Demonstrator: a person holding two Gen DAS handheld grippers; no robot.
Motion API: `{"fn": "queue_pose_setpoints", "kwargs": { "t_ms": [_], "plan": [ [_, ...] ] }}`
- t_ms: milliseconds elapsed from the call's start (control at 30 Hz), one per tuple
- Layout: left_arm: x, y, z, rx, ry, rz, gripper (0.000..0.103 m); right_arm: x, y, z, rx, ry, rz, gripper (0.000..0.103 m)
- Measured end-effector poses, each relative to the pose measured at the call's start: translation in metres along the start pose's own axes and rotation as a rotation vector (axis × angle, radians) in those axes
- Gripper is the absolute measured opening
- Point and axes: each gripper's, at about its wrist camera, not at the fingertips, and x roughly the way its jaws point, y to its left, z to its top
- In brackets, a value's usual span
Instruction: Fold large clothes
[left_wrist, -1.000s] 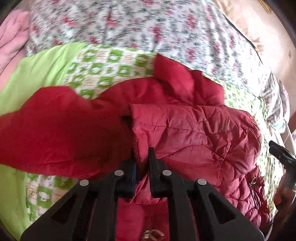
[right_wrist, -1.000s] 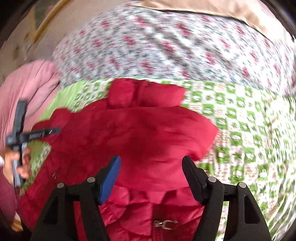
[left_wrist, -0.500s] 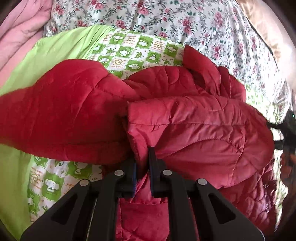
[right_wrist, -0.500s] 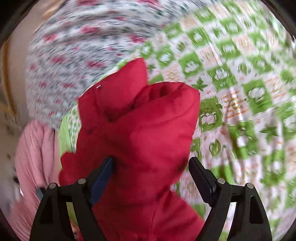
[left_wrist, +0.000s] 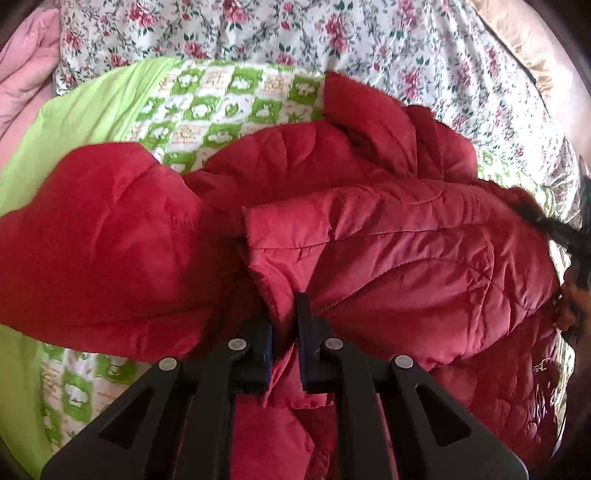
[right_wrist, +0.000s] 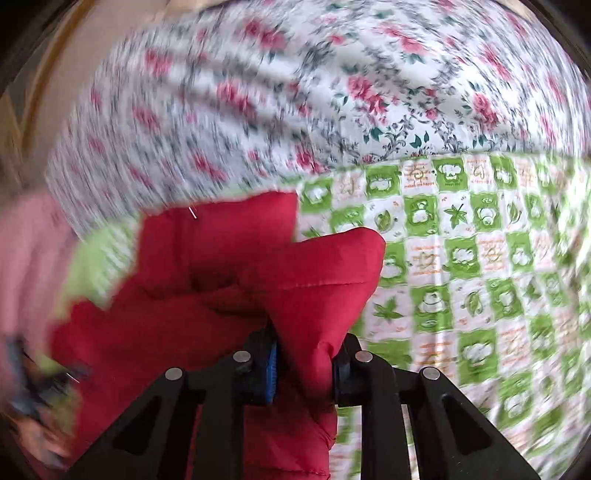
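Jacket: a red quilted jacket (left_wrist: 388, 251) lies bunched on the bed, spread over the green checked blanket (left_wrist: 221, 110); it is the landmark for everything else here.
Left claw: the left claw (left_wrist: 284, 332) sits at the near edge of the jacket, its jaws almost together, pinching a stitched hem of the red cloth that stands up between them.
Jacket by the left claw: a lighter, folded-over panel spreads away from that claw toward the far right; a darker padded part, seemingly a sleeve, bulges to its left.
Right claw: the right claw (right_wrist: 303, 365) is closing its jaws on a thick puffed fold of the jacket (right_wrist: 295, 295); the cloth fills the gap and both pads press into it, the blue pad on the left side.
Jacket by the right claw: the gripped fold rises straight ahead of the claw into a rounded tip, with a flat red flap behind it.
Blanket: shows beyond and to both sides of the jacket.
Floral sheet: a white rose-print sheet (right_wrist: 332, 92) lies past the jacket's far edge.
Pink cloth: a pink bundle (left_wrist: 22, 74) rests beyond the jacket's left end.
Sharpness: the right view is smeared at its left side.
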Motion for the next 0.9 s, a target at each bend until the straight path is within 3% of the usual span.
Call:
{"fn": "queue_pose_setpoints", "kwargs": {
  "t_ms": [67, 100, 133, 167, 300, 400, 500, 567, 667, 700, 900],
  "plan": [
    [0.001, -0.002, -0.002, 0.006, 0.005, -0.005, 0.009, 0.031, -0.012, -0.014, 0.02, 0.119, -0.032, 0.035],
    [0.0, -0.004, -0.003, 0.013, 0.005, -0.003, 0.009, 0.039, -0.019, -0.02, 0.041, 0.147, -0.036, 0.042],
    [-0.001, -0.005, -0.003, 0.021, 0.005, 0.003, 0.009, 0.044, -0.027, -0.027, 0.075, 0.159, -0.048, 0.056],
    [0.0, -0.006, -0.003, 0.028, 0.006, 0.008, 0.009, 0.04, -0.034, -0.031, 0.112, 0.144, -0.048, 0.06],
    [0.002, -0.004, -0.003, 0.03, 0.01, 0.006, 0.009, -0.006, -0.037, -0.027, 0.189, 0.052, -0.067, 0.06],
    [0.001, -0.003, -0.003, 0.025, 0.005, 0.002, 0.009, -0.051, -0.009, -0.027, 0.129, -0.07, -0.049, 0.064],
    [-0.002, 0.0, -0.005, 0.015, -0.001, 0.002, 0.009, -0.055, 0.029, -0.039, 0.031, -0.021, 0.031, 0.063],
    [-0.004, 0.004, -0.007, 0.006, -0.002, 0.002, 0.009, -0.037, 0.048, -0.053, -0.031, 0.057, 0.003, 0.062],
    [-0.004, 0.01, -0.013, 0.003, 0.001, -0.019, 0.011, 0.001, 0.054, -0.079, -0.1, 0.153, -0.105, 0.063],
    [-0.003, 0.011, -0.015, 0.006, 0.004, -0.017, 0.011, 0.007, 0.052, -0.086, -0.097, 0.177, -0.099, 0.063],
    [-0.017, 0.02, -0.018, -0.03, -0.014, -0.024, 0.015, 0.017, 0.057, -0.094, -0.149, 0.168, -0.144, 0.063]
  ]
}}
